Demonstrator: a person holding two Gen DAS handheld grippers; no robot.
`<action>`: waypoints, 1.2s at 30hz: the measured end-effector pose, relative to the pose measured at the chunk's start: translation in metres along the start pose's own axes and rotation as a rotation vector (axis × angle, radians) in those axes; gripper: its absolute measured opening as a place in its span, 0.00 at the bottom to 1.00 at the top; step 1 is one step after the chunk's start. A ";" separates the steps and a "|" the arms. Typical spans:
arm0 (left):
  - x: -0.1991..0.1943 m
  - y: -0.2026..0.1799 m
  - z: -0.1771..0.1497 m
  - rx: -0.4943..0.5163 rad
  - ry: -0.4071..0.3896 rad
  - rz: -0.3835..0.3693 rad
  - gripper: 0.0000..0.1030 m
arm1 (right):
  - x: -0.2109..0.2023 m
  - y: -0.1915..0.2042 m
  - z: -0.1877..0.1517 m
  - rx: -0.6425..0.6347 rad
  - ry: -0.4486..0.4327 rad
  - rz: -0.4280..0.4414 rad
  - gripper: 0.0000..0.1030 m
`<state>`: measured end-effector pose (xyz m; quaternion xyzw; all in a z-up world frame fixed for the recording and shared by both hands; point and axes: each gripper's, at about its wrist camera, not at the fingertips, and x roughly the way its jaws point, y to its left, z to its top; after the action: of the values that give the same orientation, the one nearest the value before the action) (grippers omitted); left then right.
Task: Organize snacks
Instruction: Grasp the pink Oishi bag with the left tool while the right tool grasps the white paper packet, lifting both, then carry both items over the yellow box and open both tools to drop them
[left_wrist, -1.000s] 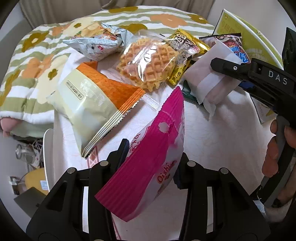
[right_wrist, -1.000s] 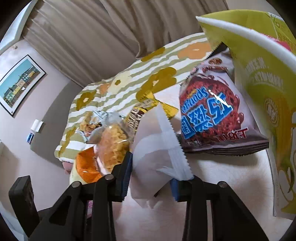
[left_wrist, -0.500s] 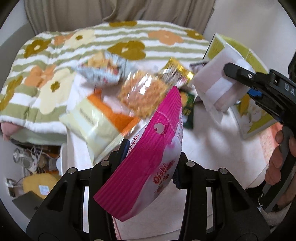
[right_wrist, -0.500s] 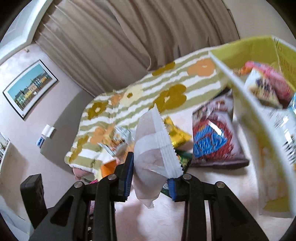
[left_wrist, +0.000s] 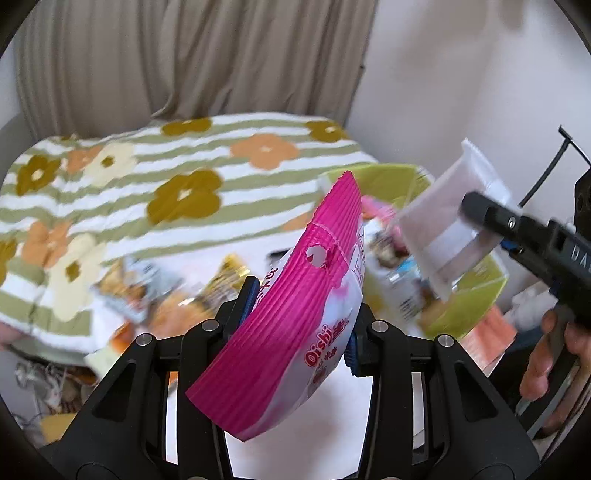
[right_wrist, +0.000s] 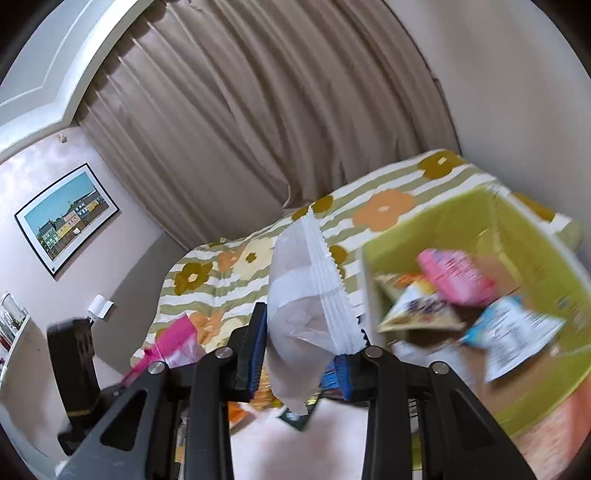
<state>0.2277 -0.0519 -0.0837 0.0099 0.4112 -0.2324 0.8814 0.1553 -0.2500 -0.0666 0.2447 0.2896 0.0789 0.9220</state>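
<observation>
Left gripper (left_wrist: 299, 325) clamps pink bag (left_wrist: 295, 332), right gripper (right_wrist: 301, 354) clamps white packet (right_wrist: 299, 314) — both airborne near green box (right_wrist: 546, 280). Box holds several snacks; more left on table.

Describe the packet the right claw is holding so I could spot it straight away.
Start at the lime-green box beside the flowered bedspread. Just left of it, the right claw is shut on a plain white packet with zigzag edges. Unlike the left claw's pink Oishi bag, it shows no printing.
</observation>
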 end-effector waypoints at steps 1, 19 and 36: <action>0.004 -0.015 0.005 0.004 -0.003 -0.011 0.35 | -0.007 -0.011 0.006 0.000 0.005 -0.010 0.29; 0.114 -0.175 0.025 -0.002 0.162 -0.067 0.36 | -0.055 -0.154 0.054 0.025 0.067 -0.069 0.29; 0.096 -0.138 0.028 0.035 0.153 0.033 0.99 | -0.008 -0.168 0.055 0.062 0.173 -0.085 0.29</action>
<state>0.2439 -0.2190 -0.1115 0.0496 0.4730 -0.2237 0.8508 0.1808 -0.4209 -0.1070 0.2527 0.3807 0.0517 0.8880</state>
